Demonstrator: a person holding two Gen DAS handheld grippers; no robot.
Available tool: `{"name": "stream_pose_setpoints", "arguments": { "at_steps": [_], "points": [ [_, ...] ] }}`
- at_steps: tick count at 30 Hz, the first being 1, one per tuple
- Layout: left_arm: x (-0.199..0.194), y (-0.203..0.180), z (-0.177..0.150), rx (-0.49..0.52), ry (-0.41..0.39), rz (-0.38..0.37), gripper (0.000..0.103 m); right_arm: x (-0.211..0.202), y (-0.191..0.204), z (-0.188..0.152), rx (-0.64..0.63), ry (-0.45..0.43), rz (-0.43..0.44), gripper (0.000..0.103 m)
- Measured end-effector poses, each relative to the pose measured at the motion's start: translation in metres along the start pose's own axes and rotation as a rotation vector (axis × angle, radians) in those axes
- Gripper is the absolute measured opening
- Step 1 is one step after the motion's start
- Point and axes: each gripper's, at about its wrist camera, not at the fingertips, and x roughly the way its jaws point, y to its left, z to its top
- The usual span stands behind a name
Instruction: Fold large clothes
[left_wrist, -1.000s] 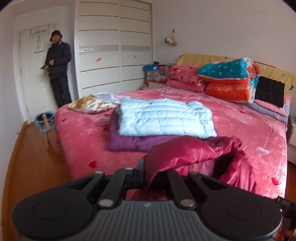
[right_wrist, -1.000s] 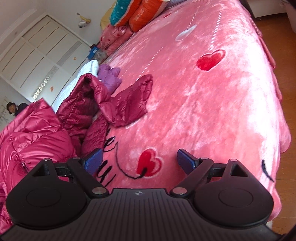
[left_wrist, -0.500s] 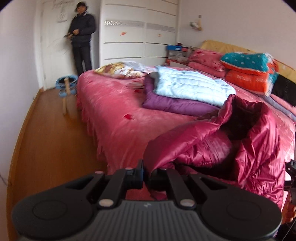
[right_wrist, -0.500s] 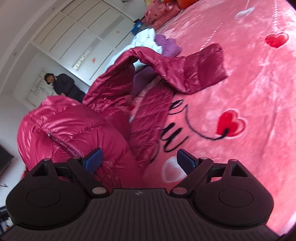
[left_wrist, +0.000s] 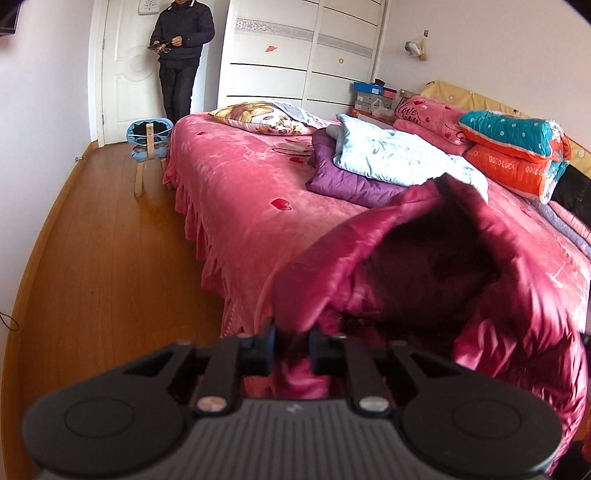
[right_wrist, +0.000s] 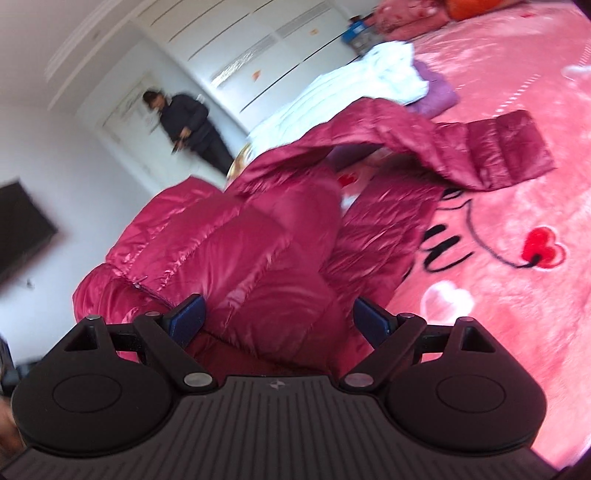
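A shiny crimson down jacket (left_wrist: 436, 266) hangs bunched at the near edge of the pink bed (left_wrist: 251, 206). My left gripper (left_wrist: 291, 345) is shut on a fold of its edge and holds it up off the bed. In the right wrist view the jacket (right_wrist: 236, 251) bulges in front of my right gripper (right_wrist: 277, 317), which is open, its blue pads on either side of the fabric without pinching it. One sleeve (right_wrist: 495, 155) lies stretched out on the bed (right_wrist: 517, 317).
A folded light-blue jacket (left_wrist: 391, 155) lies on a folded purple one (left_wrist: 347, 184) mid-bed. Pillows and folded quilts (left_wrist: 513, 155) are stacked at the headboard. A person (left_wrist: 181, 55) stands by the door. A small stool (left_wrist: 149, 147) stands on the wooden floor (left_wrist: 110, 277).
My left gripper has pulled the jacket back toward the bed's near edge and lifted it. My right gripper has swung left, so the jacket's body now sits between its open fingers.
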Motion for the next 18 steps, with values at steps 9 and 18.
{"name": "stream_pose_setpoints", "arguments": {
  "at_steps": [9,18],
  "points": [
    [-0.016,-0.011,-0.002,0.066,-0.077,-0.024,0.057,0.014,0.013,-0.002,-0.123,0.076,-0.035,0.103],
    [-0.030,-0.034,0.015,0.118,-0.159,-0.107,0.071,-0.014,-0.013,0.021,0.040,-0.069,0.047,0.103]
  ]
}}
